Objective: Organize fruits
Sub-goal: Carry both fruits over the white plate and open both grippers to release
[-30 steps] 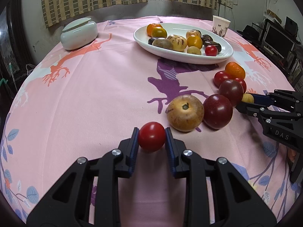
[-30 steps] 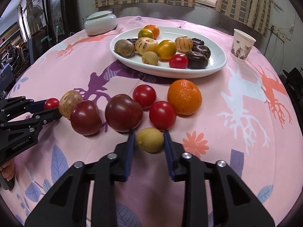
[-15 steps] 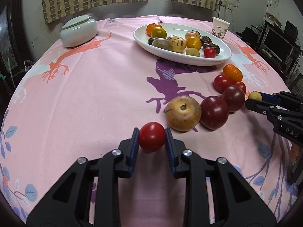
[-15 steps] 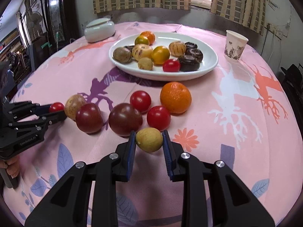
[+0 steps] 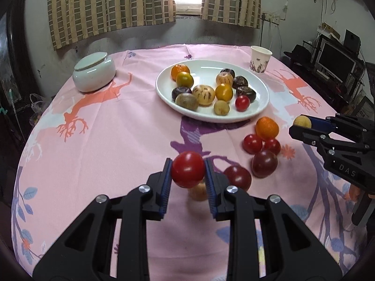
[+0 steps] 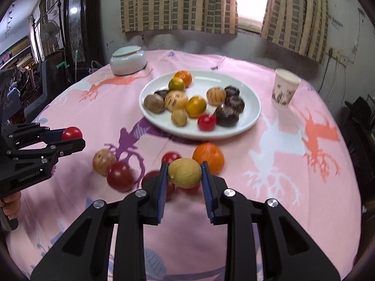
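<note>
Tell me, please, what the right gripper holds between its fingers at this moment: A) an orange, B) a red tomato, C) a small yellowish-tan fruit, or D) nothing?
C: the right gripper is shut on the small yellowish-tan fruit, lifted above the table, while the red tomato sits in the left gripper and the orange lies on the cloth.

tablecloth (image 5: 117, 140): we see pink, with coral and purple deer and blue leaves
plate (image 5: 260, 107): white
curtains (image 5: 105, 7): tan with grey-brown checks
lidded jar (image 5: 93, 72): pale green-white
paper cup (image 5: 260, 56): white with a dark floral print
held tomato (image 5: 187, 169): we see glossy red
held round fruit (image 6: 184, 173): yellow-tan
finger pads (image 5: 165, 187): blue
</note>
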Motion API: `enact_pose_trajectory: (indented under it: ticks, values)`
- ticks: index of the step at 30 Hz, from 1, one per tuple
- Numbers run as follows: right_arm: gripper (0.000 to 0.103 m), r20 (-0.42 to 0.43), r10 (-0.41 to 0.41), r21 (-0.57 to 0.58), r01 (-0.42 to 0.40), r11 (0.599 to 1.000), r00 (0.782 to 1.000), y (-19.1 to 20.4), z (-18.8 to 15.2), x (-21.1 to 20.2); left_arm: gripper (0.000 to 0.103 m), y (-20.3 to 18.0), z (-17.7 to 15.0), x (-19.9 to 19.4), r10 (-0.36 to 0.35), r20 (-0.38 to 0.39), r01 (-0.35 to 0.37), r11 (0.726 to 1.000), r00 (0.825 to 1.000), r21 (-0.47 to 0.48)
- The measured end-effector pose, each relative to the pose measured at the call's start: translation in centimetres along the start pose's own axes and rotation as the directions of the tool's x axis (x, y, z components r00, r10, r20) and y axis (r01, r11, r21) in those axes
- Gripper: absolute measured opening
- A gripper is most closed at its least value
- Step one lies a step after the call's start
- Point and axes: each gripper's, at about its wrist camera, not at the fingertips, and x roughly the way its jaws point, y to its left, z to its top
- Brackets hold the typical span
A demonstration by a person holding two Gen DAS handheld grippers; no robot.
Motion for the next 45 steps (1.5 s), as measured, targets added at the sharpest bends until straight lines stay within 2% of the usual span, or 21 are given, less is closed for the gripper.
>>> enact_pose_trajectory:
  ticks: [5,9,17,24,27,28,30,31,33,35,45]
  values:
    - [0.028,0.036,-0.021,-0.017,0.022,1.0,0.999,-0.9,2.1,-0.1,0.027,-0.6,3.4,1.8,-0.011,-0.006,0.011,1.0,1.0,-0.025]
    - [0.028,0.058,-0.023,-0.02,0.025,0.999,0.998,-1.6,3.4,0.5,0.027,-1.3,5.5,3.7,0.009,-0.009,-0.009,1.0,1.0,-0.014]
    - [0.028,0.054,-0.032,0.035,0.03,0.999,0.998,-3.5,6.2,4.7,0.027,-2.7,10.3,9.0,0.037,-0.04,-0.038,0.999,0.999,-0.019]
    - [0.028,0.014,0.031,0.173,-0.033,0.984,0.999,-6.0,7.9,8.8,0.027,-3.0,11.6,11.9,0.066,-0.051,-0.067,0.997,0.996,-0.021]
    - [0.03,0.003,0.088,0.227,-0.087,0.97,0.996,-6.5,8.1,9.7,0.028,-2.7,11.8,12.4,0.07,-0.048,-0.072,0.996,0.996,-0.051]
    - [0.031,0.006,0.097,0.241,-0.095,0.966,0.995,-6.6,8.0,9.8,0.029,-2.6,11.8,12.5,0.068,-0.046,-0.071,0.996,0.997,-0.06]
    - [0.032,0.011,0.106,0.247,-0.106,0.963,0.994,-6.7,7.8,9.8,0.049,-2.6,11.8,12.3,0.068,-0.041,-0.071,0.996,0.997,-0.061]
    - [0.032,0.011,0.098,0.242,-0.098,0.965,0.995,-6.6,7.7,9.7,0.063,-2.6,11.8,11.9,0.084,-0.029,-0.086,0.995,0.996,-0.055]
    - [0.032,0.006,0.084,0.233,-0.083,0.969,0.996,-6.5,7.5,9.5,0.064,-2.7,11.7,11.2,0.096,-0.003,-0.096,0.994,0.995,-0.043]
    - [0.032,0.002,0.081,0.23,-0.079,0.97,0.997,-6.6,7.2,9.1,0.072,-2.7,11.7,10.4,0.099,0.009,-0.099,0.995,0.995,-0.032]
    - [0.034,0.003,0.069,0.206,-0.068,0.976,0.998,-5.9,5.6,6.0,0.075,-1.6,10.0,7.5,0.112,-0.011,-0.112,0.992,0.994,-0.058]
